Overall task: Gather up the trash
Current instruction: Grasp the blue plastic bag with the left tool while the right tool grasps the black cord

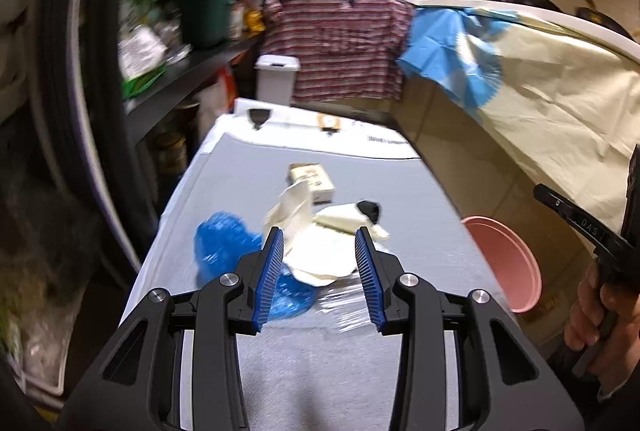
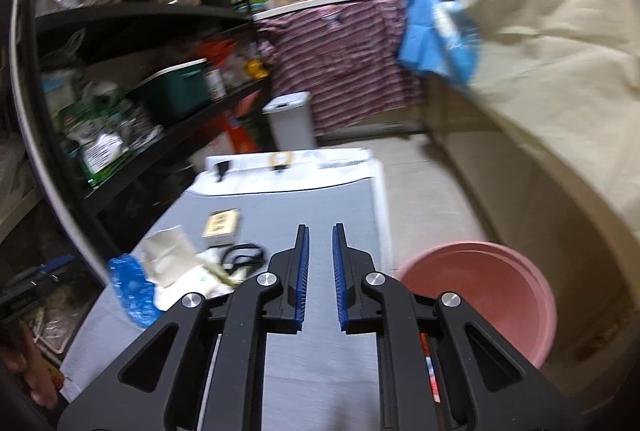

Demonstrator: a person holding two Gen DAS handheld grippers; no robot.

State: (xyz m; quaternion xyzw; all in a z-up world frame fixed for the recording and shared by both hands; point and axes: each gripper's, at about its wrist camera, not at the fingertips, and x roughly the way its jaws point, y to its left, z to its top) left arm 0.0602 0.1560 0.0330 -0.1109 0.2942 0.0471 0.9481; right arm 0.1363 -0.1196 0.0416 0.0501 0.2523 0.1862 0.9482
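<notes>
- Trash [image 1: 320, 231] piled on a grey table [image 1: 304, 359]: blue plastic [image 1: 218, 241] at the left, white paper [image 1: 316, 259] in the middle, clear film [image 1: 344, 305] at the near edge of the pile.
- Also in the pile: a folded cream wrapper [image 1: 294, 209] standing up, a black scrap [image 1: 369, 211] to its right, a small box [image 1: 314, 181] on the far side.
- Left gripper [image 1: 319, 243] above the near side of the pile, jaws spread, nothing pinched; blue pads [image 1: 270, 271] either side of the white paper as seen from behind, contact not clear.
- Right gripper [image 2: 320, 243] over bare table right of the pile, jaws narrowed to a slim gap, not pressed together, nothing between them.
- Same pile in the right wrist view at the left: blue plastic [image 2: 130, 285], cream wrapper [image 2: 166, 255], black scrap [image 2: 242, 255], box [image 2: 221, 223].
- Pink bin [image 2: 484, 295] on the floor just right of the table, near the right gripper; seen too from the left wrist [image 1: 506, 263].
- Hand [image 1: 600, 315] gripping a black handle at the right edge of the left wrist view.
- Grey lidded bin [image 1: 276, 79] beyond the far end of the table, striped cloth [image 1: 336, 43] hanging behind it.
- Dark shelves [image 2: 132, 31] full of goods along the left; blue cloth [image 1: 448, 51] and cream sheet [image 1: 560, 103] draped on the right.
- Both views blurred.
</notes>
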